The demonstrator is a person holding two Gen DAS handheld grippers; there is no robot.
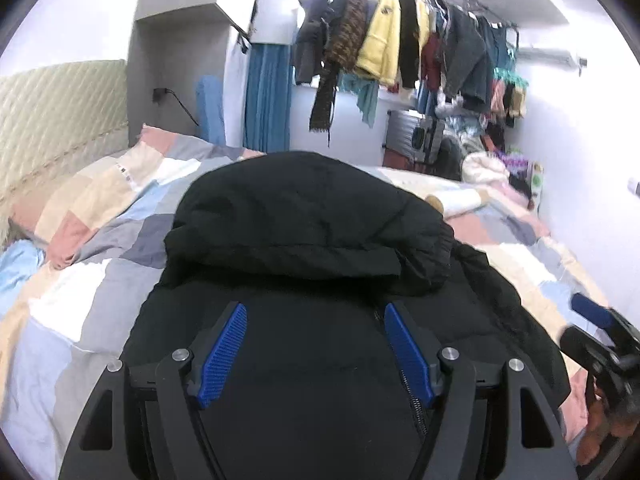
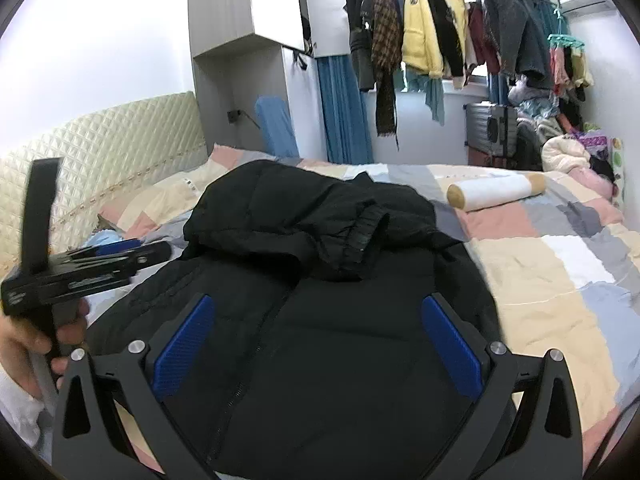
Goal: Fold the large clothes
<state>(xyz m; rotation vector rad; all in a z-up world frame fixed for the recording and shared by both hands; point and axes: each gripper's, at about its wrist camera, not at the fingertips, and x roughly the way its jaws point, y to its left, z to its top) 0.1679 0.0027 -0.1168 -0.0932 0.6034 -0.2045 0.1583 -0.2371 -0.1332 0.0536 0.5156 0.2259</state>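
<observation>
Hovering low over a black puffer jacket [image 1: 320, 240], the left gripper [image 1: 316, 350] points forward with its blue-padded fingers [image 1: 222, 354] spread apart and nothing between them, the padded cloth lying just under the tips. From its own camera the right gripper [image 2: 316, 346] is posed alike over the same jacket, its blue pads [image 2: 452, 348] set wide apart and empty, with the zip [image 2: 240, 384] running between them. Seen from the right wrist view, the left gripper sits at the left edge, held upright by a bare hand [image 2: 24, 352] wrapped round its handle; in the left wrist view the right gripper shows blurred at the right edge. The jacket lies front-up on a patchwork duvet [image 2: 540, 264] of pink, cream, grey and pale blue squares, its bulk folded back on itself with a ribbed cuff [image 2: 368, 228] on top. Beyond it, on the bed, rests a white bolster roll [image 2: 496, 192] with tan ends, apart from the jacket. A quilted cream headboard [image 2: 120, 148] stands to the left. Farther off are a blue curtain [image 2: 344, 108], a grey suitcase [image 2: 490, 124] and a rail of hanging clothes [image 2: 440, 28], among them a yellow jacket [image 2: 418, 36] whose small chest badge is too small to read.
</observation>
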